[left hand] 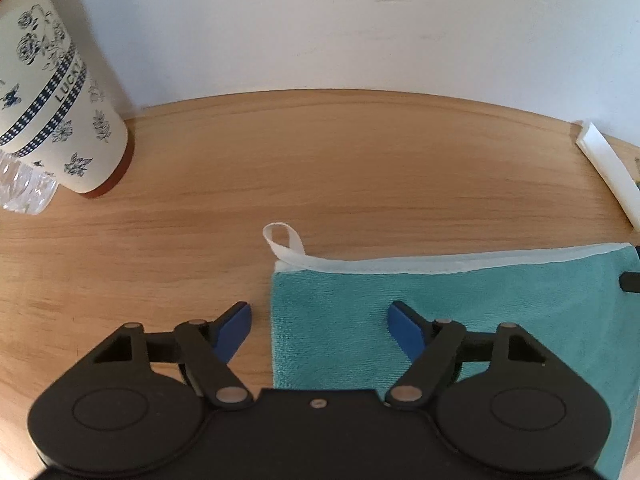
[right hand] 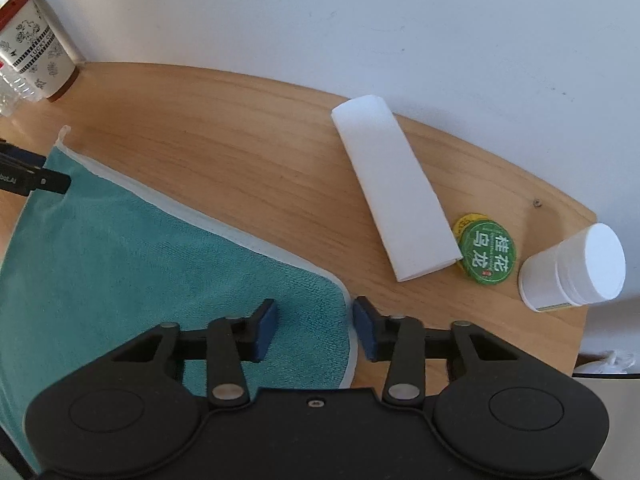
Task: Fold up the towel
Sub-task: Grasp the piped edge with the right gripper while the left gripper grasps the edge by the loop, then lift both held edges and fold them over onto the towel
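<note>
Towel (right hand: 120, 248) on table (right hand: 248, 128), cup (right hand: 36, 56) far left, folded sheet (right hand: 396, 192), tin (right hand: 486, 252), jar (right hand: 572, 268) right.

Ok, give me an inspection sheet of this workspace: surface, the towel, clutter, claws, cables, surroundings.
Surface: light wooden table with a curved far edge, against a white wall.
Job's things: teal towel with white trim lies flat, its white hanging loop at the far left corner.
Clutter: floral canister with a clear plastic bottle beside it at far left; folded white sheet, green round tin and white jar on its side at right.
Grippers: left claw open, straddling the towel's left edge; right claw open, straddling the right edge.
Cables: nothing seen.
Surroundings: plain white wall.
</note>
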Demonstrator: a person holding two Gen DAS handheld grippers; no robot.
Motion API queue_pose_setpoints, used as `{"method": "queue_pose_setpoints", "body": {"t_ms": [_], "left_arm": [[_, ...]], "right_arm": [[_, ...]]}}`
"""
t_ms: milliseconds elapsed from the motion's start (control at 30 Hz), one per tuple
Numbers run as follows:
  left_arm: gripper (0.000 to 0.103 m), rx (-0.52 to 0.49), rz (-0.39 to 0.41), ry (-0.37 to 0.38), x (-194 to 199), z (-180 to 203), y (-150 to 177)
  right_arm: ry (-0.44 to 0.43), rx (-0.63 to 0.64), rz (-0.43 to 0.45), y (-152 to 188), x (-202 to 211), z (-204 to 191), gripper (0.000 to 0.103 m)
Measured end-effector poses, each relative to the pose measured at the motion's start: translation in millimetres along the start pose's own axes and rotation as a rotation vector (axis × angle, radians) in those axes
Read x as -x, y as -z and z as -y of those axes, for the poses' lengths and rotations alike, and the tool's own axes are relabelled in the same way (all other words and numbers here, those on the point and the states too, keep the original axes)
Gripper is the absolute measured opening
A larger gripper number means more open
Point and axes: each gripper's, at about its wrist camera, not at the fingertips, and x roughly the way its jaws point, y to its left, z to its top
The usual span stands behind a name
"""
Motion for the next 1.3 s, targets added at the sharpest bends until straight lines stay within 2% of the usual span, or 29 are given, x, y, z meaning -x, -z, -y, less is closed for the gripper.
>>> {"method": "queue_pose_setpoints", "body": {"t_ms": [33, 67, 167, 233, 367, 467, 733, 900, 1133, 1300], "left_arm": [[0.072, 0.001, 0.001, 0.004, -1.7, -0.8, -1.6], [0.067, -0.001, 0.002, 0.009, -3.3, -1.6, -3.1], [0.052, -0.021, -0.002, 0.029, -8.5, -4.6, -7.9], [0.050, -0.015, -0.004, 0.040, -9.3, -5.1, -9.9], [0.023, 0.002, -0.005, 0.082, -13.0, -12.2, -14.5], [0.020, 0.004, -0.004, 0.103, -12.7, -15.1, -16.4], [0.016, 0.030, 0.017, 0.093, -12.8, -26.2, -27.1], [0.016, 0.063, 0.045, 0.077, -11.8, -34.3, -41.2], [0.016, 0.068, 0.123, 0.075, 15.7, -38.3, -49.1], [0.017, 0.013, 0.166, 0.062, 34.2, -33.7, -41.4]], "right_arm": [[-0.008, -0.004, -0.005, -1.1, -0.2, 1.0, 0.033], [-0.019, -0.006, -0.011, -2.2, -0.7, 2.1, 0.026], [-0.054, -0.039, -0.029, -5.3, -3.7, 5.5, 0.014], [-0.062, -0.048, -0.029, -4.9, -4.2, 6.8, 0.014], [-0.070, -0.092, -0.007, -2.7, -4.5, 8.7, 0.013], [-0.073, -0.111, 0.018, -1.8, -1.6, 7.7, 0.013], [-0.100, -0.195, 0.111, -3.5, 15.1, 12.5, 0.012], [-0.091, -0.200, 0.158, -10.1, 22.1, 9.1, 0.012], [-0.090, -0.130, 0.226, -2.0, 48.8, 3.8, 0.012], [-0.084, -0.081, 0.275, 9.5, 68.3, -0.9, 0.012]]}}
